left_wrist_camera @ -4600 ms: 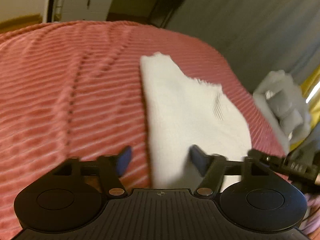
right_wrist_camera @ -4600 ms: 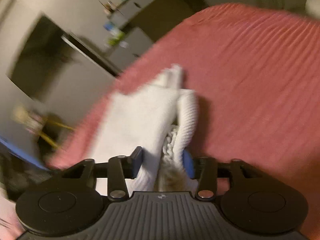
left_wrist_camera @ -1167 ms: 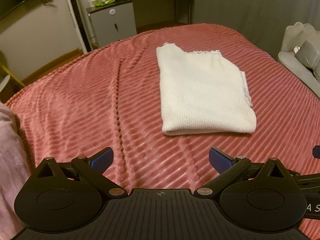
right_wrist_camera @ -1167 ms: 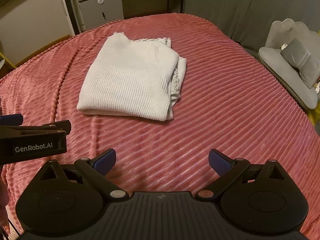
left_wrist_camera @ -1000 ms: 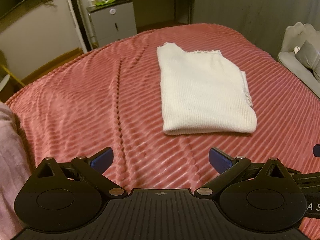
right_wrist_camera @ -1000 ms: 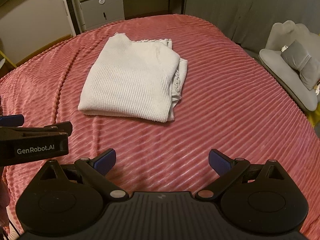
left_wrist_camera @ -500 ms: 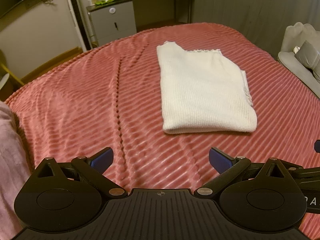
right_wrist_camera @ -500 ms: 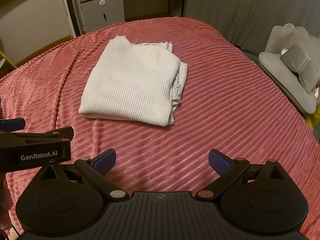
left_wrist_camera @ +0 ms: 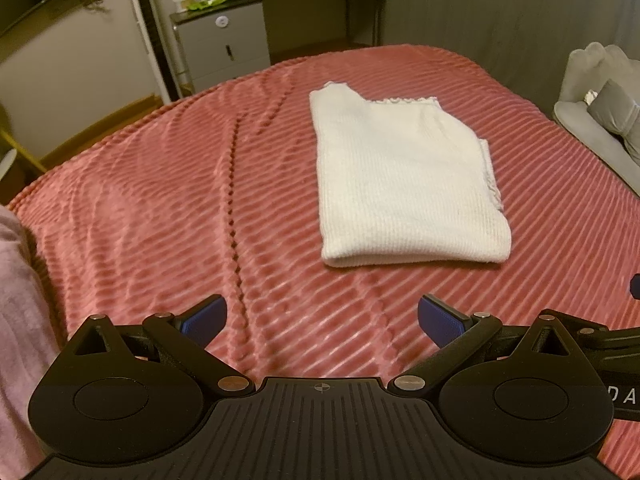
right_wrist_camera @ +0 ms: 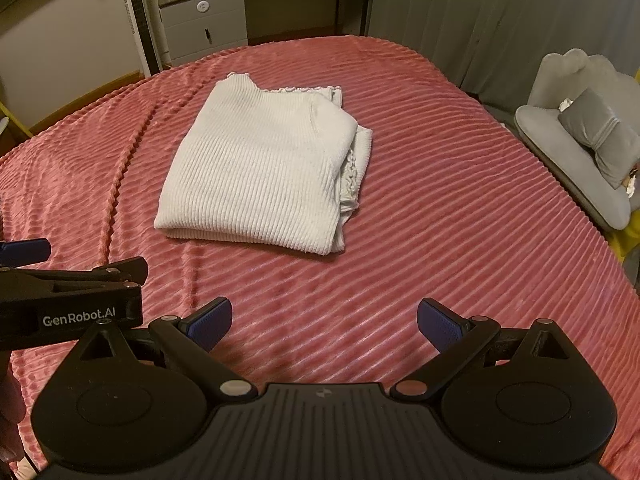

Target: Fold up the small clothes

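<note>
The red ribbed bedspread (right_wrist_camera: 460, 216) takes up almost everything here, and the white knit sweater (right_wrist_camera: 260, 172) sits on it toward the far edge, closer to the far-left corner than the right. It's already folded into a tidy rectangle — rounded fold facing the near edge, scalloped neckline trim at the far side, a bit of layered hem poking out along its right side.

Both tongs are pulled back near the bed's near edge, well apart from the sweater. The left gripper (left_wrist_camera: 320, 320) is spread wide with nothing in it, and the right gripper (right_wrist_camera: 324, 318) is the same, released and empty.

Looks to me like this piece is basically done. If I were finishing it well, I'd just tuck that loose right-side edge in flush — nip only the top layer, slide it inward low and slow so the stack doesn't shift.
</note>
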`<state>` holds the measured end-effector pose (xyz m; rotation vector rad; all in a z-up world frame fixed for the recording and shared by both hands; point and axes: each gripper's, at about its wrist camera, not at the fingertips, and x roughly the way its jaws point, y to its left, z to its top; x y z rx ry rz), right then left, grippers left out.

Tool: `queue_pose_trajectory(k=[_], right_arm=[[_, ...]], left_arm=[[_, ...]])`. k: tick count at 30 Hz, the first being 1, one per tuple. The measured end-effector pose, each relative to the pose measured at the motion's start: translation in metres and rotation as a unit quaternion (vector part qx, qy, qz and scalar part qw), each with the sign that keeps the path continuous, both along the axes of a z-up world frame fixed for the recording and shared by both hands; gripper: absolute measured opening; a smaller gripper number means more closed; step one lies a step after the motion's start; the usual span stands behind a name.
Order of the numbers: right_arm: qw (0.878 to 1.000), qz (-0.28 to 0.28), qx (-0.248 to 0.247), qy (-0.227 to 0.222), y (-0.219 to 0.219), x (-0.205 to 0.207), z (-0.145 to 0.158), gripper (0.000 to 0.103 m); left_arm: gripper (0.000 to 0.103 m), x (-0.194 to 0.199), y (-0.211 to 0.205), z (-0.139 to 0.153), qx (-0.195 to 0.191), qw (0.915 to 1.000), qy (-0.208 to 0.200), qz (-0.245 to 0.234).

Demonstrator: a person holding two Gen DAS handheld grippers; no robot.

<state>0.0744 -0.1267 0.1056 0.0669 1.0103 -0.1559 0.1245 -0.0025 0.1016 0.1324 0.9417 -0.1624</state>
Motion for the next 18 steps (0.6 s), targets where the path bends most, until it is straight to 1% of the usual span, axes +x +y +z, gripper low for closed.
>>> queue_pose_trajectory(k=[18], right_arm=[[1.000, 0.000, -0.010, -0.002, 0.0011, -0.0022, 0.0009, 0.099]], left_arm=[[0.103, -0.0007, 0.0007, 0.0012, -0.007, 1.0000, -0.002, 0.001]])
